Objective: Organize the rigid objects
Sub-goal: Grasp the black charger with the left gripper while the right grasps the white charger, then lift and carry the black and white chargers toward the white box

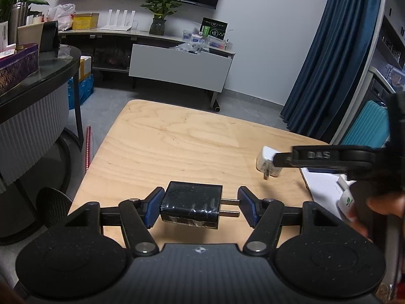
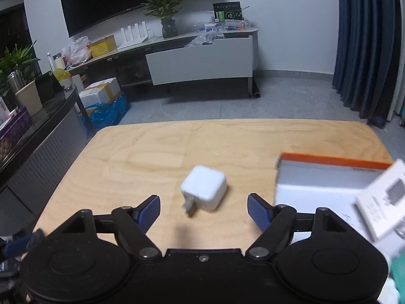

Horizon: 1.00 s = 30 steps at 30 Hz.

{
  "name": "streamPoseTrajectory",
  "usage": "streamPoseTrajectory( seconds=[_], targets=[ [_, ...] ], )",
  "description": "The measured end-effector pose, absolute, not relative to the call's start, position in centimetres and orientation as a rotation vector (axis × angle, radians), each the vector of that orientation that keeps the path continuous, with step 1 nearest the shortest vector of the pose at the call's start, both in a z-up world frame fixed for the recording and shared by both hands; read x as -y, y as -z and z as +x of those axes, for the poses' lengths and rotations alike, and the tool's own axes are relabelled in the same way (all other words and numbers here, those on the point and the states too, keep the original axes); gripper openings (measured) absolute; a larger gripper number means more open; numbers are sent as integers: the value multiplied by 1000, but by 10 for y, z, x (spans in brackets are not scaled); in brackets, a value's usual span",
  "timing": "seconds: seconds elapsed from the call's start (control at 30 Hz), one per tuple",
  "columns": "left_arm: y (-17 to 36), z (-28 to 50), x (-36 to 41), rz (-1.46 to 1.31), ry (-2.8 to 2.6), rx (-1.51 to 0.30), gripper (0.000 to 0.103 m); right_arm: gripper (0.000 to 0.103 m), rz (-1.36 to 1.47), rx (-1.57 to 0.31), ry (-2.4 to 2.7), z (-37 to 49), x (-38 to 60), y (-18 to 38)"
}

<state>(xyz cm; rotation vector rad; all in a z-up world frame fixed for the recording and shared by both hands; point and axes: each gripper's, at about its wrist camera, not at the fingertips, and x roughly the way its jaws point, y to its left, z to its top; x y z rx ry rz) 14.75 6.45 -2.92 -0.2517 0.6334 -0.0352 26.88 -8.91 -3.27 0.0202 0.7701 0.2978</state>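
A black plug adapter [image 1: 191, 204] sits between the blue pads of my left gripper [image 1: 201, 207]. The left pad touches its body and the right pad meets its two prongs, so the jaws hold it just above the wooden table [image 1: 177, 139]. A white plug adapter [image 2: 203, 187] lies on the table, prongs toward me, just ahead of my right gripper [image 2: 203, 211], which is open and empty. In the left wrist view the white adapter [image 1: 265, 162] lies at the right, partly behind the right gripper's finger [image 1: 326, 155].
An open white box with an orange rim [image 2: 329, 174] stands at the table's right, with a white card [image 2: 382, 200] over its near corner. Beyond the table's far edge are grey floor, a white cabinet [image 2: 202, 58] and blue curtains [image 2: 364, 38].
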Motion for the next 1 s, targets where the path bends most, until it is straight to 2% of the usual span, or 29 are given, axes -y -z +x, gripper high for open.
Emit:
streamPoseTrajectory(
  seconds=[0.2,0.27,0.33,0.37,1.0],
  targets=[
    [35,158,-66,-246,29,-638,64,89,-44,-795,-242,293,67,56],
    [38,161,-67,-247,24,-646,64,74,-64,-798,-223,296,63,61],
    [40,162,-68,-242,14,-655,64,53,-63,-794,-227,296,61,59],
    [41,163,-68,-241,12,-658,64,51,-64,-795,-224,295,61,57],
    [11,124,-44,-206,8,-623,64,50,10,-676,-344,157,99,-10]
  ],
)
